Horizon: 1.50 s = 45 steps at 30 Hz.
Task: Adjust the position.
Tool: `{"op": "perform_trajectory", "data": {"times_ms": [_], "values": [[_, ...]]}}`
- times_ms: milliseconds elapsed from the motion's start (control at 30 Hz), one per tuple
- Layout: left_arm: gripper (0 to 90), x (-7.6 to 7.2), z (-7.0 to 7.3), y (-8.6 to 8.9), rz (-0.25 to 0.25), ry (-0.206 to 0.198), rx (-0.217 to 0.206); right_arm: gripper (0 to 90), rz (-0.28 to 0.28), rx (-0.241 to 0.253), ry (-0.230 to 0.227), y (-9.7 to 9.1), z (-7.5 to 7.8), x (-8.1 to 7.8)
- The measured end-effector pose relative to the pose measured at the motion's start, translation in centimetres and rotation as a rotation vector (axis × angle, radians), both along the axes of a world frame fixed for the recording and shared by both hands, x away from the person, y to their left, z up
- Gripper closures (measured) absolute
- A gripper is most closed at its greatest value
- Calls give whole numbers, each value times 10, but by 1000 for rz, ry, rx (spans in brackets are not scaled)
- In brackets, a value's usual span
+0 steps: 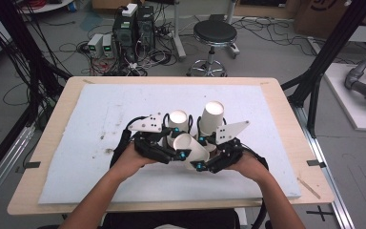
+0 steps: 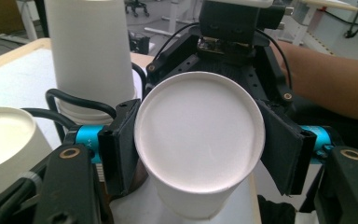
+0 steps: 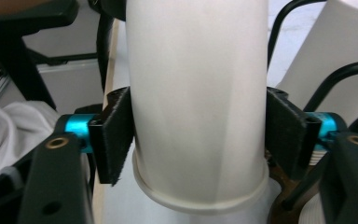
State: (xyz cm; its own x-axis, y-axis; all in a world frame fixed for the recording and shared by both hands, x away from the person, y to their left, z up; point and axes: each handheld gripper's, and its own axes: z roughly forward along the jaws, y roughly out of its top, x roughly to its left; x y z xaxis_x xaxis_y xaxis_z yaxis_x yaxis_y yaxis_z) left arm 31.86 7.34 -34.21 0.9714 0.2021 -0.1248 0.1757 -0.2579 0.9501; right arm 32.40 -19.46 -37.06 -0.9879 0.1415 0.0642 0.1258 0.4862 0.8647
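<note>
Paper cup point(image 3: 198, 102) is clamped across its wall by right gripper point(image 3: 198, 135) fingers; left gripper point(image 1: 169, 153) nearly shut, contents unclear. Light, crushable: gentle grip near rim advised.

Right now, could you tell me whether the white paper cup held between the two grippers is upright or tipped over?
Tipped. The white paper cup lies on its side above the table; the left gripper view looks straight at its round base.

White paper cup point(image 1: 193, 150) tilted on its side, bottom facing left, above the white mat point(image 1: 95, 143)
</note>
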Motion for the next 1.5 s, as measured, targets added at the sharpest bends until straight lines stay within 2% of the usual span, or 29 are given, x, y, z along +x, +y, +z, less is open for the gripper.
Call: {"op": "perform_trajectory", "data": {"times_ms": [67, 100, 133, 167, 267, 367, 433, 533, 700, 800, 867, 967, 1033, 1200, 1267, 1300, 1400, 1433, 1467, 1500], "values": [[351, 1, -1, 3, 17, 1, -10, 197, -46, 47, -6, -2, 1, -1], [352, 0, -1, 6, 34, 3, -33, 192, -67, 72, -12, -4, 2, -1], [354, 1, -2, 9, 41, 0, -46, 192, -93, 120, -9, -9, 3, -2], [354, 1, -2, 11, 51, 0, -60, 192, -93, 120, -9, -9, 3, -2], [356, 1, -1, 18, 74, -4, -105, 192, -114, 164, -14, -13, 3, -2], [358, 0, 1, 21, 48, -4, -170, 192, -132, 191, -31, -10, 1, -4], [360, -1, 2, 20, 37, -13, -191, 183, -123, 217, -31, -5, -1, -4], [359, -3, 2, 18, 16, -12, -207, 208, -82, 221, -18, 1, -4, -5], [360, -2, 1, 18, 6, -9, -182, 272, -58, 198, -37, -1, -3, -5], [358, -2, -1, 18, -1, -8, -161, 295, -37, 166, -37, -3, -3, -4], [351, -3, -1, 18, -10, -6, -136, 310, -23, 139, -38, -4, -2, -4], [314, -5, 0, 18, 6, -36, -86, 318, 4, 100, -34, -5, 2, -2], [265, -5, 2, 19, 14, -27, -87, 317, 17, 84, -21, -6, 4, -1], [263, -2, 3, 18, -17, -18, -74, 316, 43, 64, 5, -6, 3, 0], [280, -2, 1, 15, -37, -13, -63, 312, 44, 64, 8, -6, 3, 0], [339, -3, 0, 15, -44, -21, -60, 296, 37, 81, 18, -7, 3, 1], [343, -2, -2, 17, -43, -16, -67, 273, 26, 98, 20, -9, 4, 1], [346, -2, -3, 17, -42, -16, -74, 252, 14, 119, 14, -10, 4, 1], [351, -2, -4, 18, -33, -16, -83, 213, -21, 165, 22, -12, 4, 1], [351, -2, -5, 18, -26, -16, -87, 213, -21, 165, 22, -12, 4, 1]]}}
